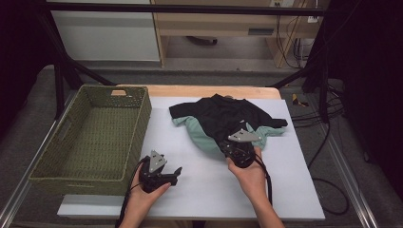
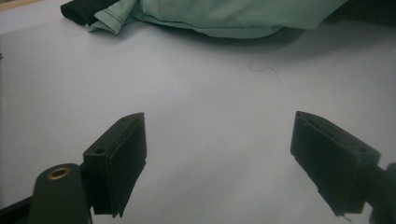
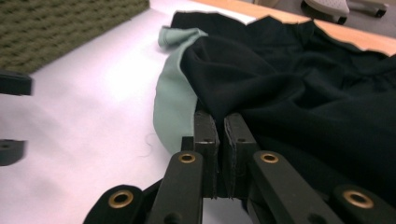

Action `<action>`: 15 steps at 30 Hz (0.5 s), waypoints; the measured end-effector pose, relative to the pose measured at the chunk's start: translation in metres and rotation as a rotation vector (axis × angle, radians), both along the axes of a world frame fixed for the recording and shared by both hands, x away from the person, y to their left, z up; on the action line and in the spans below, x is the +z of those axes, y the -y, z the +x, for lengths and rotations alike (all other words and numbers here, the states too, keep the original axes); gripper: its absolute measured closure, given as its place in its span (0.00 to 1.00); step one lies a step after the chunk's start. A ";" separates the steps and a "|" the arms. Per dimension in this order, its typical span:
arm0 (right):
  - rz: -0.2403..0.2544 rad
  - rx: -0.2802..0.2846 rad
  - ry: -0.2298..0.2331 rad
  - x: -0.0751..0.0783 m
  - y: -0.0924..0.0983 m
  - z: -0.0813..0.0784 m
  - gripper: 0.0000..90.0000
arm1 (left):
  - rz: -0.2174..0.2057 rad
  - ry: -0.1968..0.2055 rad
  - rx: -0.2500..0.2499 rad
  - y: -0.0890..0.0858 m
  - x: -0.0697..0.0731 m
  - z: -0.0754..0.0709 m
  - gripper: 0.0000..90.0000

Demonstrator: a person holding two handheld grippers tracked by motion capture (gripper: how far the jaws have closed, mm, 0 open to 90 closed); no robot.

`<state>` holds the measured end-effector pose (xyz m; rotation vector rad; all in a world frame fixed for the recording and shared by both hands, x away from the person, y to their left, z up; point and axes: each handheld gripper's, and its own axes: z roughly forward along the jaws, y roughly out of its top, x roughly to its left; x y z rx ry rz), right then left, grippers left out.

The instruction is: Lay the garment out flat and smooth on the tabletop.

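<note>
A black garment (image 1: 223,116) lies crumpled on top of a pale green garment (image 1: 199,137) at the back middle of the white mat (image 1: 204,187). My right gripper (image 1: 228,142) is shut on the near edge of the black garment (image 3: 289,79), its jaws (image 3: 220,123) pinched together over a fold of the cloth, with the green garment (image 3: 170,102) just to its left. My left gripper (image 1: 171,166) rests low over the bare mat beside the basket, open and empty (image 2: 219,158), facing the green garment (image 2: 224,16).
A green woven basket (image 1: 140,123) stands empty at the left, its wall along the mat's edge. The wooden table edge (image 1: 209,90) runs behind the clothes. Black frame poles and cables stand at both sides.
</note>
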<state>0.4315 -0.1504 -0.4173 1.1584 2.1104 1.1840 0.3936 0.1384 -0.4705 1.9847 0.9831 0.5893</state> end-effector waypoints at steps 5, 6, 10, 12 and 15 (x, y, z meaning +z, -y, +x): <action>0.025 0.010 0.001 0.017 0.002 -0.006 0.96 | 0.001 -0.001 0.001 0.000 0.000 0.000 0.21; 0.027 0.010 0.000 0.019 0.001 -0.006 0.96 | 0.003 -0.002 -0.001 0.000 0.000 0.000 0.21; 0.016 0.016 -0.028 0.017 0.000 0.006 0.96 | 0.006 0.000 -0.005 0.002 0.000 -0.001 0.21; 0.008 0.011 -0.056 0.010 0.000 0.016 0.96 | 0.006 -0.001 -0.006 0.002 -0.001 -0.001 0.21; 0.005 -0.002 -0.081 -0.001 -0.001 0.032 0.96 | 0.011 -0.006 -0.008 0.002 -0.001 0.000 0.21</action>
